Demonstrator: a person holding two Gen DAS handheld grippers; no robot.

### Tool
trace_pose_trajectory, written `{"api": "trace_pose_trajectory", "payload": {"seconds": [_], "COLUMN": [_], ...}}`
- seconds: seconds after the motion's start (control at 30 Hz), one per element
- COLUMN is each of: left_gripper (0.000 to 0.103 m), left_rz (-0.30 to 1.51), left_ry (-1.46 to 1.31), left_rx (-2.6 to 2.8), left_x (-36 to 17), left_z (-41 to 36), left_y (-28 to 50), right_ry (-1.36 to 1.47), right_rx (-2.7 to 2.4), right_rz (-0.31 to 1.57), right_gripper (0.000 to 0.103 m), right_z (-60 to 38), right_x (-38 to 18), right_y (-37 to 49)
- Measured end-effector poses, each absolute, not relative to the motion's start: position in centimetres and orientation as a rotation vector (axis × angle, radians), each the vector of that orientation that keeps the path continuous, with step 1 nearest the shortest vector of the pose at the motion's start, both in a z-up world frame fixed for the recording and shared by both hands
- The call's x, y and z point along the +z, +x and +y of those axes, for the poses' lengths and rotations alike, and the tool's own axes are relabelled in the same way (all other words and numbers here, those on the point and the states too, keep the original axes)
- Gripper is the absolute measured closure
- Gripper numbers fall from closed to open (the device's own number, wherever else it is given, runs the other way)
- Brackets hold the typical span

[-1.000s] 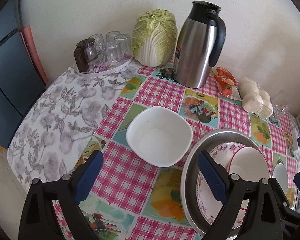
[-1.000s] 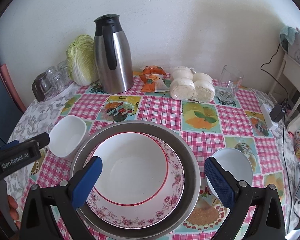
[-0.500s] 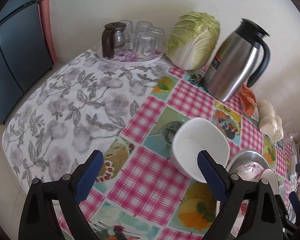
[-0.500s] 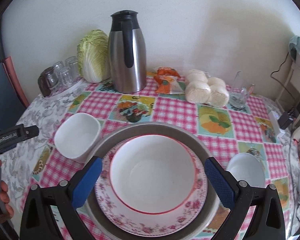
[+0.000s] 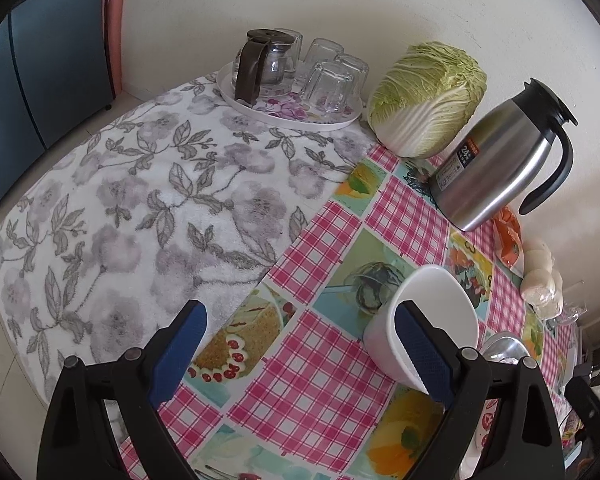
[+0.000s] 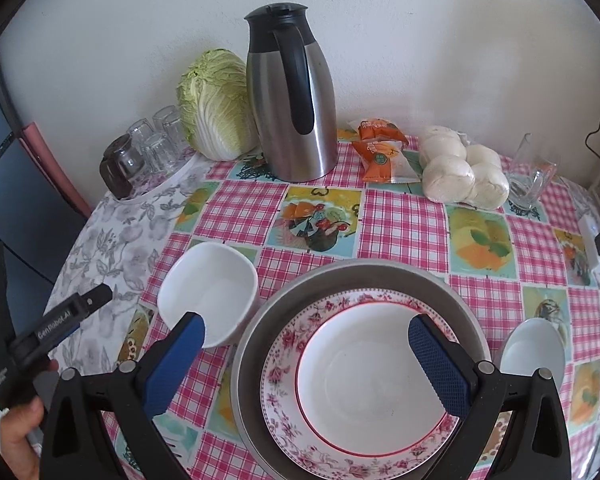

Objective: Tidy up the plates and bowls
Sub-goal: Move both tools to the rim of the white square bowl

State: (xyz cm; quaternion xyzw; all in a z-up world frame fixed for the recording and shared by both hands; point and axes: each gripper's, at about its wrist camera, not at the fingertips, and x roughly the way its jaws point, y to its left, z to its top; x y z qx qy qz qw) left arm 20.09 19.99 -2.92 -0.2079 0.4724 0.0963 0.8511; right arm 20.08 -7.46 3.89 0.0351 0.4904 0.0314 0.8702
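With both grippers' jaws wide and empty, the left gripper (image 5: 300, 354) risks knocking the square white ceramic bowl (image 5: 428, 320) near the table's left edge.

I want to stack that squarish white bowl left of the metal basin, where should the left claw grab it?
Take the squarish white bowl by its near left rim, one finger inside and one outside. It stands upright and empty, and its right side sits close to the metal basin, so the open left claw has most room from the floral-cloth side.
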Motion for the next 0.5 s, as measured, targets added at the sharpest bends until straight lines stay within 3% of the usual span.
{"api": "trace_pose_trajectory", "payload": {"seconds": [0.5], "left_gripper": [0.008], "left_rz": [0.947], "left_ry": [-0.573], "left_rx": [0.218], "left_x": [-4.3], "left_z": [22.9], "left_y": [21.0], "right_ry": [0.049], "right_rx": [0.062], "right_rz": [1.185], "right_gripper": [0.0], "right_z": [-2.0], "right_x": [3.5], "right_y": [25.6]}}
